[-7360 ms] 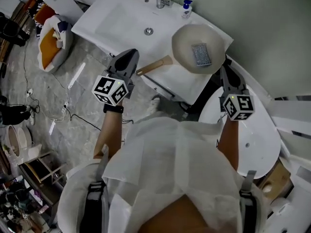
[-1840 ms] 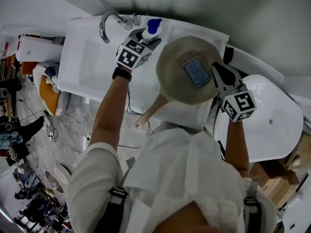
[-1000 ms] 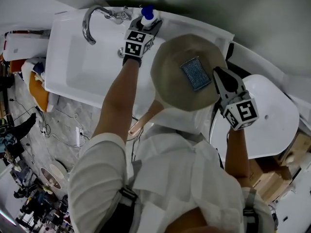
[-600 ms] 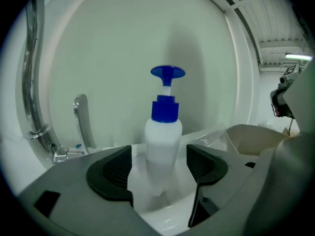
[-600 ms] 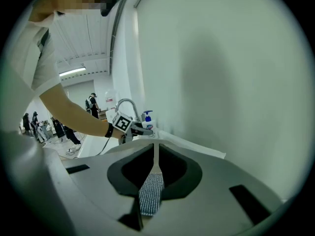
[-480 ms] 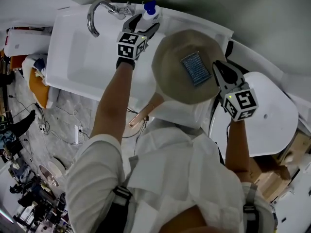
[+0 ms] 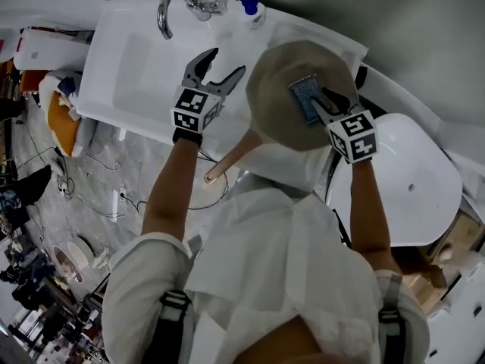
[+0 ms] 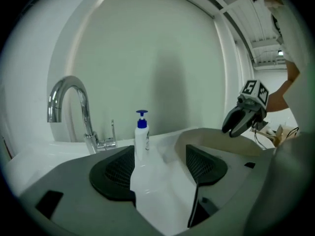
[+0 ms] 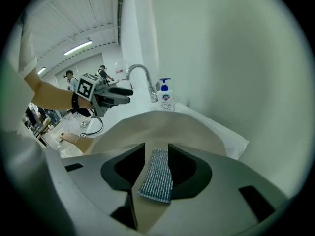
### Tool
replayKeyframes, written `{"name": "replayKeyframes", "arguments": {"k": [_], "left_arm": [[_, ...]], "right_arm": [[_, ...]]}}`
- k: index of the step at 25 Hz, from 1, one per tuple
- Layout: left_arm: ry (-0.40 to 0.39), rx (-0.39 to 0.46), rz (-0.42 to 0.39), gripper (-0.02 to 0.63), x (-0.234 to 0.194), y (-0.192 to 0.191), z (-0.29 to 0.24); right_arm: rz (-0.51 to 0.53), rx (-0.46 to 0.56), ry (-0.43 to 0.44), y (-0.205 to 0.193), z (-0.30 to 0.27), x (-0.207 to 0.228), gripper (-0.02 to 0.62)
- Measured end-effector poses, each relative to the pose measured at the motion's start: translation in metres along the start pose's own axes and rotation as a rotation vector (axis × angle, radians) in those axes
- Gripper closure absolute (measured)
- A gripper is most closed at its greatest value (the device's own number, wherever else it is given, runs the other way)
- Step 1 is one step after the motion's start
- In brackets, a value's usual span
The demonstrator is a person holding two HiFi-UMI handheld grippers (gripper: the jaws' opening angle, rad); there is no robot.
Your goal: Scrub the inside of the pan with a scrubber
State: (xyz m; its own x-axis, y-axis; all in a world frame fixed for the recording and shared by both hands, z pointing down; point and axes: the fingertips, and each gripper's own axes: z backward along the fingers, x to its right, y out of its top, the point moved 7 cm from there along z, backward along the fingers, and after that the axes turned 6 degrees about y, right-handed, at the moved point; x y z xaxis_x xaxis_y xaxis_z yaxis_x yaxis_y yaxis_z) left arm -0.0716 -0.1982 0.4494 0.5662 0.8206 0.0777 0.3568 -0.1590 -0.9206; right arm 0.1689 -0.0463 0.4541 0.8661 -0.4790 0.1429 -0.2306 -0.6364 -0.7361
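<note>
Left of the left gripper [image 7: 225,61] it's grey floor [image 7: 91,173] with cables, then a white sink [image 7: 129,67]. One faucet [image 7: 176,6] and one soap bottle [image 7: 252,10] stand ahead of it. Its jaws have just been opening, wide apart, nothing between them. To its right sits one pan [image 7: 276,116]. The right gripper [image 7: 326,101] is over the pan, jaws just opened and straddling the one scrubber [image 7: 303,97] lying inside.

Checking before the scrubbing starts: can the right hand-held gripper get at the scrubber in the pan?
Probably yes. The jaws of the right hand-held gripper have just been opening and straddle the scrubber lying flat in the pan, nothing else between them.
</note>
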Motion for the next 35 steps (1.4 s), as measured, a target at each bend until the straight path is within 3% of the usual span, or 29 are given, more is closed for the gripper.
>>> {"name": "replayKeyframes", "arguments": {"k": [4, 11, 16, 22, 32, 35], "left_arm": [[-0.042, -0.001, 0.047, 0.276, 0.025, 0.006, 0.033], [-0.145, -0.124, 0.036, 0.276, 0.081, -0.006, 0.065], [-0.221, -0.224, 0.050, 0.276, 0.109, -0.026, 0.065], [-0.325, -0.320, 0.004, 0.275, 0.133, -0.040, 0.070], [-0.384, -0.453, -0.027, 0.265, 0.144, -0.055, 0.063], [-0.375, -0.466, -0.037, 0.265, 0.144, -0.056, 0.060]], "right_arm": [[0.005, -0.075, 0.010, -0.004, -0.018, -0.007, 0.460], [0.155, -0.286, -0.016, -0.014, -0.059, -0.015, 0.446], [0.199, -0.436, -0.004, -0.033, -0.086, -0.016, 0.441], [0.264, -0.455, -0.031, -0.036, -0.097, -0.019, 0.455], [0.195, -0.430, -0.021, -0.037, -0.099, -0.011, 0.521], [0.094, -0.470, -0.014, -0.047, -0.095, -0.008, 0.557]]}}
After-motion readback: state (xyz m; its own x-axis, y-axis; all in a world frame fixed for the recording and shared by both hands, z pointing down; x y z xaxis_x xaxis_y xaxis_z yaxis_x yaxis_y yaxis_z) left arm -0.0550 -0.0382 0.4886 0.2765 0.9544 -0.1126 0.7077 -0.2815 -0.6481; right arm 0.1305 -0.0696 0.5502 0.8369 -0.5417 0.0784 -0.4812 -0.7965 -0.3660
